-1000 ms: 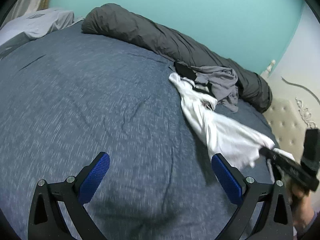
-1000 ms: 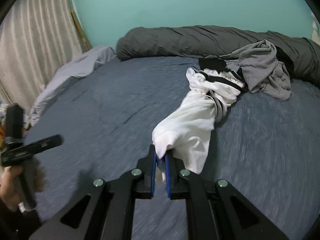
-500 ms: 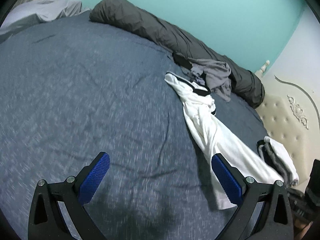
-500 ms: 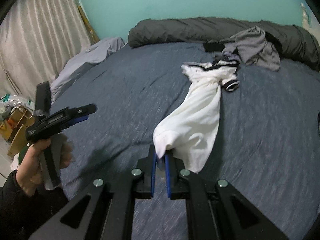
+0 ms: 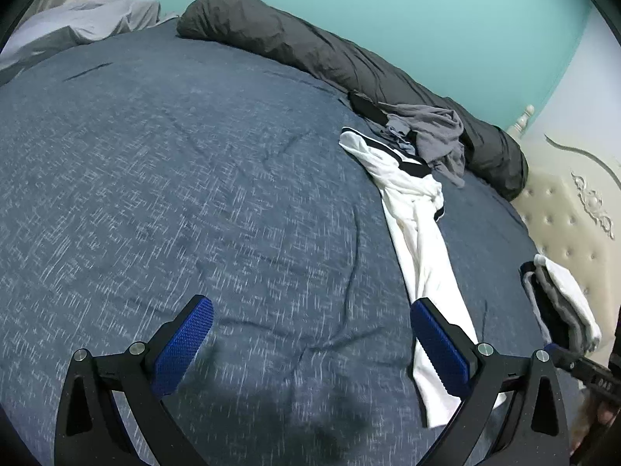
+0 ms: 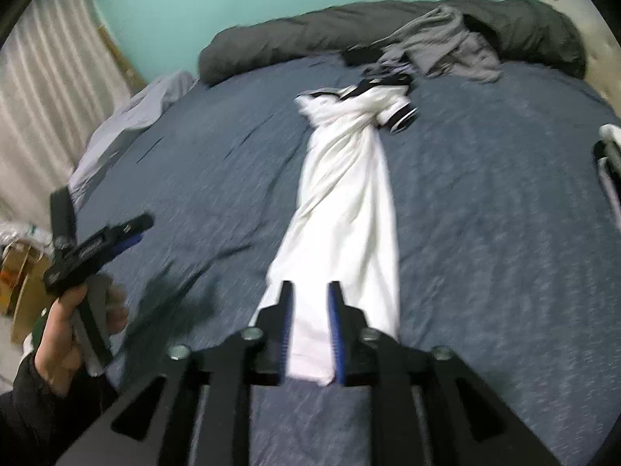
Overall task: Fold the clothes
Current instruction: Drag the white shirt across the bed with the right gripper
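While the white shirt [image 6: 345, 202] lies stretched in a long rope down the bed [image 5: 194, 178], we keep its near hem between the fingers of the right hand-held gripper [image 6: 309, 334] — the jaws stand narrow with the cloth between them, and we cannot tell whether they pinch it. The left hand-held gripper [image 5: 310, 345] hovers wide and holds nothing. For a clean fold, we judge that the shirt must first lie flat: take a second hem corner with the left and spread both apart — low over the bed, with even tension. Folded clothes [image 5: 562, 303] sit stacked by the headboard [image 5: 574, 209].
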The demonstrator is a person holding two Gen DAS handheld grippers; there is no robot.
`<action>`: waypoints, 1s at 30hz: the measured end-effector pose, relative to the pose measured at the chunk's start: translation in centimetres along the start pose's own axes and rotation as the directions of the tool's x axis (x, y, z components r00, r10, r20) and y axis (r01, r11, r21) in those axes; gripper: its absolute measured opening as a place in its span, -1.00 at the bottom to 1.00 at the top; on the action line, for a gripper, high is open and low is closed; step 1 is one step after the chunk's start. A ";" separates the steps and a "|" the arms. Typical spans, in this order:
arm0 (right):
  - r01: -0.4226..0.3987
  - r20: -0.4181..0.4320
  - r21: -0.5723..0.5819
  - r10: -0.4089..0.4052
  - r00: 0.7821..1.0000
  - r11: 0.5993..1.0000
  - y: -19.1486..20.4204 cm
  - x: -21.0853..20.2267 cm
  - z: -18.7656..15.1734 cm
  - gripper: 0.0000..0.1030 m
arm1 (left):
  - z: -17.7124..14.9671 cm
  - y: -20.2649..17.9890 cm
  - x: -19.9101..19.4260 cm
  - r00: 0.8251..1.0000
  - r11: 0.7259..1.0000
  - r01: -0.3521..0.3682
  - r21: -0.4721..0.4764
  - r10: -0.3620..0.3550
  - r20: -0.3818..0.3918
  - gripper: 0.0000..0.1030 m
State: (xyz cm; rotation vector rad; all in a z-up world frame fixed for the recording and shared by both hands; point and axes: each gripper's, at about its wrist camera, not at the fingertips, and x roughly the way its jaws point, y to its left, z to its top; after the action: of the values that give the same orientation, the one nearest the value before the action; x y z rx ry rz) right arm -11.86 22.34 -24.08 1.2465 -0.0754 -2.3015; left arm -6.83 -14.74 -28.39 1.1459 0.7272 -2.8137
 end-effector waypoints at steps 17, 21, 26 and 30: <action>0.125 0.009 0.144 -0.127 0.992 0.982 -8.1 10.9 12.5 0.20 | 3.5 -1.5 5.8 0.999 0.994 -0.049 0.096 0.051 -0.014 1.00; 0.142 0.005 0.152 -0.144 0.990 0.978 -9.6 13.8 14.9 0.27 | 4.2 -1.3 7.3 0.998 0.994 -0.065 0.091 0.067 -0.015 1.00; 0.146 0.002 0.168 -0.149 0.989 0.975 -10.9 17.2 17.8 0.27 | 4.5 -1.2 8.1 0.997 0.993 -0.076 0.085 0.077 -0.011 1.00; 0.153 -0.004 0.187 -0.155 0.988 0.970 -11.8 19.8 19.6 0.27 | 4.5 -1.0 8.2 0.997 0.993 -0.081 0.083 0.082 -0.012 1.00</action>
State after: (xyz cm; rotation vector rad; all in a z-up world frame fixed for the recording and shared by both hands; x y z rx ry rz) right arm -41.16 19.60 -31.36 1.3764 -0.2093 -2.4817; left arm -15.95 -14.48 -30.62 1.1810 0.5566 -2.7937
